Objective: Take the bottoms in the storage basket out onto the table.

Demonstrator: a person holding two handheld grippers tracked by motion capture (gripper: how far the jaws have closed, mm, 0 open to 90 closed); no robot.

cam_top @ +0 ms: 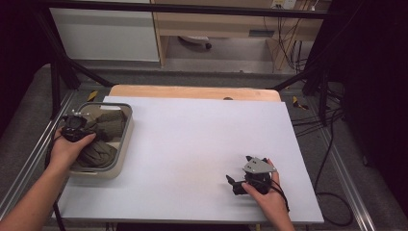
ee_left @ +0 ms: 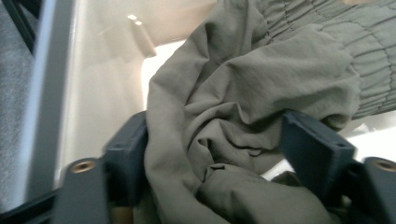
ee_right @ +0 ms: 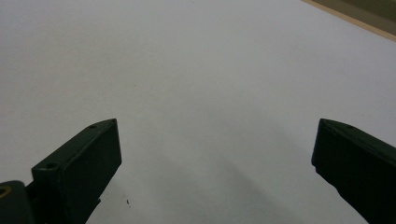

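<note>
The right gripper [cam_top: 236,183] rests near the front edge of the white table [cam_top: 202,144], its jaws spread wide with nothing between them. Farther off at the left, the left gripper [cam_top: 77,126] is down inside the grey bin [cam_top: 126,139], and a fold of the olive garment [ee_left: 243,116] sits between its jaws; it seems the pads already touch the cloth, but a firm grip is not certain. I judge the step is grasping. Next: close fully, then lift the garment out.

Left gripper [ee_left: 212,149] in the bin

Bunched olive cloth [ee_left: 252,107] fills the gap between its jaws; the bin's pale wall [ee_left: 107,79] rises beyond the left jaw.
</note>
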